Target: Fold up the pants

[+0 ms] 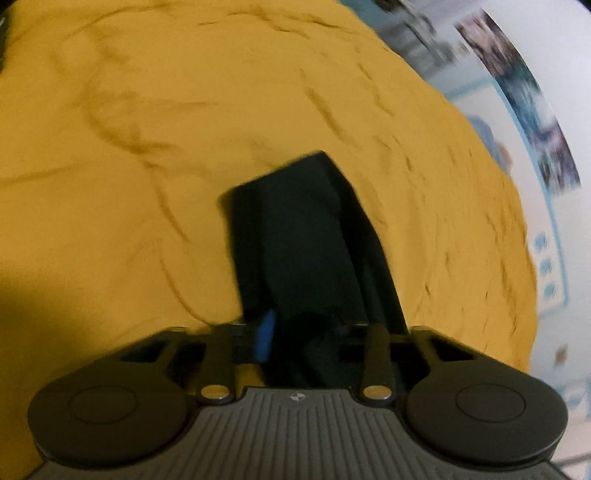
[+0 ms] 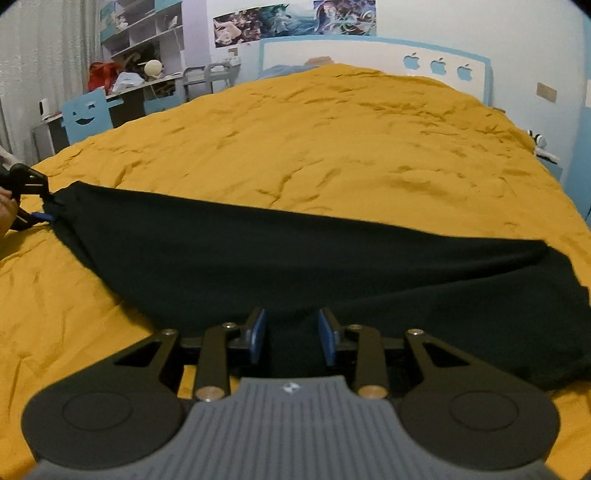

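The black pants are lying across the near part of a bed covered by a mustard-yellow bedspread, stretching as one long dark band from the far left edge of the right wrist view to its right edge. They are looking narrow for their length, so the legs are probably already lying one over the other, though the dark cloth is hiding any seam or edge that would confirm it. No crosswise fold is showing yet, so by my reading the shortening folds are all remaining to be done.

The left gripper is pinching one end of the pants at the left of that band; in its own view the left gripper is showing one blue pad pressed against dark cloth that is filling the gap, with the fabric trailing away over the bedspread. That view is blurred, but the jaws are appearing closed onto the cloth.

The right gripper is sitting low over the near edge of the pants with its blue pads parted and dark fabric visible between them; nothing is being squeezed yet. It is probably getting ready to take a hold there.

Beyond the bed, a white-and-blue headboard with apple cut-outs, a cluttered desk and wall posters are standing well apart from the work.
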Available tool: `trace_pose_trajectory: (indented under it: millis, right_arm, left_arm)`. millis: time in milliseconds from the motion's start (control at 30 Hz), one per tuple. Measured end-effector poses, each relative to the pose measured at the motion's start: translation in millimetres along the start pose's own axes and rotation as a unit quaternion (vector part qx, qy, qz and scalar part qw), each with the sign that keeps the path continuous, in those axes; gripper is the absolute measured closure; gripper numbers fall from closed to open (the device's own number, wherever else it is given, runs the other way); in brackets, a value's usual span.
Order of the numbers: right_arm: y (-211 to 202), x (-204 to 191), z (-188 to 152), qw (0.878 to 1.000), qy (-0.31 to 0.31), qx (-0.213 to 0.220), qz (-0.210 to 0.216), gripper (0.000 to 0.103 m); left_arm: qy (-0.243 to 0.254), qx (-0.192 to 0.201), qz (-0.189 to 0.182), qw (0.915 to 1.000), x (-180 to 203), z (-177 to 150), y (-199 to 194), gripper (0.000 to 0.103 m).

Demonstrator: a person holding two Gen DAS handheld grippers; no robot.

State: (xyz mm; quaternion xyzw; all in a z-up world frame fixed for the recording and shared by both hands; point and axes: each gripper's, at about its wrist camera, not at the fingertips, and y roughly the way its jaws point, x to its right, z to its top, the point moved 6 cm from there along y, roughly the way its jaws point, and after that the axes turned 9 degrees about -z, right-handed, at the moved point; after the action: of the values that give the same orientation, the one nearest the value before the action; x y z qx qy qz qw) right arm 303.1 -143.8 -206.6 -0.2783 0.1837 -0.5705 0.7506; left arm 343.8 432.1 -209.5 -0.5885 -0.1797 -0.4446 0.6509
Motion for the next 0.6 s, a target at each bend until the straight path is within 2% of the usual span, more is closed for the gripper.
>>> trace_pose_trajectory:
  millis: [33, 100, 200, 300, 400, 500, 600]
  right_arm:
    - [0, -3, -2, 1.000, -0.001, 0.000, 0.001, 0.075]
    - [1, -7, -3, 1.000, -0.008, -0.002, -0.002, 0.075]
    - [-5, -8, -7, 1.000, -0.016, -0.001, -0.002, 0.075]
    - [-7, -4, -11, 1.000, -0.018, -0.005, 0.001, 0.075]
    - [-9, -3, -16, 1.000, -0.022, -0.011, -0.001, 0.075]
    - [-17, -8, -15, 0.999, -0.048, -0.006, -0.009, 0.075]
    - [-25, -13, -14, 0.998, -0.063, 0.014, -0.014, 0.071]
  left_arm:
    - [-0.015, 0.006, 0.001, 0.9999, -6, 2, -2, 0.103]
    - [-0.048, 0.029, -0.029, 0.9980, -13, 3, -14, 0.103]
    - [-0.027, 0.065, -0.053, 0.9961, -15, 4, -41, 0.103]
    - [-0.022, 0.058, -0.009, 0.9980, -28, 2, -39, 0.103]
    - [-0.007, 0.053, 0.004, 0.9985, -30, -2, -37, 0.102]
    - [0.043, 0.072, 0.056, 0.9949, -21, -2, -50, 0.101]
    - [0.053, 0.085, 0.066, 0.9928, -13, -6, -63, 0.095]
